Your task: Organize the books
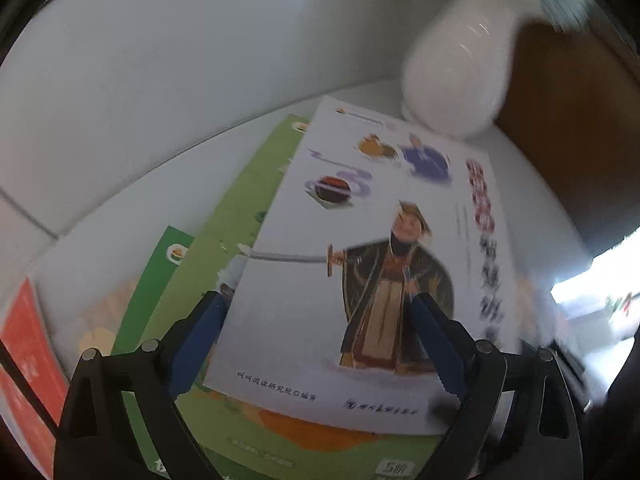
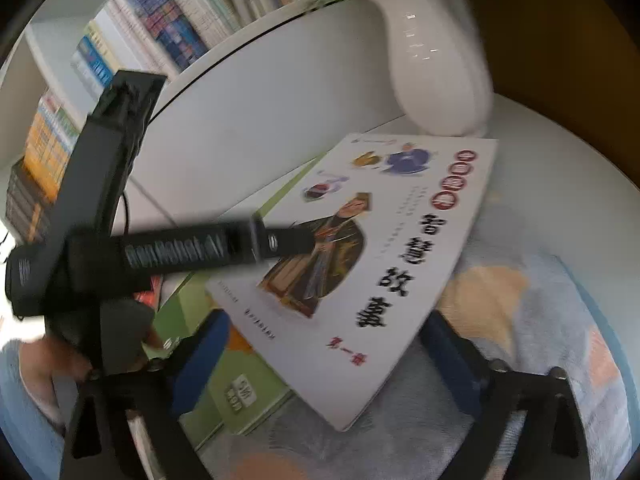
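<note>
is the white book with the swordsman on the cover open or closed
Closed. The white book lies flat, front cover up and fully visible, atop a green book; no inside pages show.

We see a glossy white vase (image 2: 436,60), smooth paper book covers (image 1: 360,264), and blue ribbed gripper pads (image 1: 438,344).

Black gripper frame (image 1: 320,360), blue ridged fingers (image 1: 200,340), round silver screws.
</note>
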### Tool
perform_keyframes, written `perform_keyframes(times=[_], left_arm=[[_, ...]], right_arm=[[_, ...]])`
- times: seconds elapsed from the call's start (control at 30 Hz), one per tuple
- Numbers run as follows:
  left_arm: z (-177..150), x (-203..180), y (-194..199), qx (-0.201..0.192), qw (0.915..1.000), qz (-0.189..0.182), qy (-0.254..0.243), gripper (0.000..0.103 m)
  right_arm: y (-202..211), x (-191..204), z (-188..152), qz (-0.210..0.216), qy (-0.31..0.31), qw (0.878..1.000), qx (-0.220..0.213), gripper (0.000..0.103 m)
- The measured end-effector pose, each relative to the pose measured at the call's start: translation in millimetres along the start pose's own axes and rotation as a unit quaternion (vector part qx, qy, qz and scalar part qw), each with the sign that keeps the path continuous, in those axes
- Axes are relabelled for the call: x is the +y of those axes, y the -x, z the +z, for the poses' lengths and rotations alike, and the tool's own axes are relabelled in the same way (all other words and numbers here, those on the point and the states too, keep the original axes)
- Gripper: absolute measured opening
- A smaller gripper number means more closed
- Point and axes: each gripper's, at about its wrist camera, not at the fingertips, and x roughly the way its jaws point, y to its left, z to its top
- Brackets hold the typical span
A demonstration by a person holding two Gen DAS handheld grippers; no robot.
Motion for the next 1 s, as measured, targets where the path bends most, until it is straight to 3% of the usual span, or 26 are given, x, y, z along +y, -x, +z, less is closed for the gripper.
perform_keyframes(times=[0.07,0.17,0.3,0.47,0.67,0.73,0.87,1.0], left_arm=[[-5.8,-1.5,6.1,-0.001,0.9996,-0.029,0.007,0.092],[-17.7,-3.0,15.4,0.005,0.9976,-0.064,0.023,0.092],[-37.5,-14.6,26.0,0.02,0.9978,-0.059,0.021,0.092],[-73.1,-14.2,48.5,0.042,0.9944,-0.076,0.06,0.092],[-147.3,-5.7,90.9,0.075,0.9837,-0.111,0.12,0.092],[-171.8,-3.0,104.6,0.087,0.9794,-0.118,0.139,0.092],[-232.3,-10.0,137.8,0.11,0.9784,-0.078,0.156,0.092],[-285.6,-8.0,171.7,0.117,0.9715,-0.076,0.192,0.092]], right_arm=[[-3.5,-5.3,2.0,0.0,-0.006,1.0,0.01,0.046],[-2.1,-3.9,3.1,0.008,0.004,1.0,0.016,0.034],[2.7,13.7,-1.4,0.008,0.057,0.998,0.03,0.032],[19.0,30.6,-20.2,0.027,0.094,0.994,0.055,0.029],[59.7,44.2,-57.5,0.071,0.143,0.982,0.099,0.028],[76.1,53.0,-73.7,0.078,0.174,0.974,0.119,0.028],[115.4,71.2,-120.2,0.129,0.22,0.953,0.165,0.028],[150.7,97.7,-175.2,0.172,0.296,0.915,0.216,0.028]])
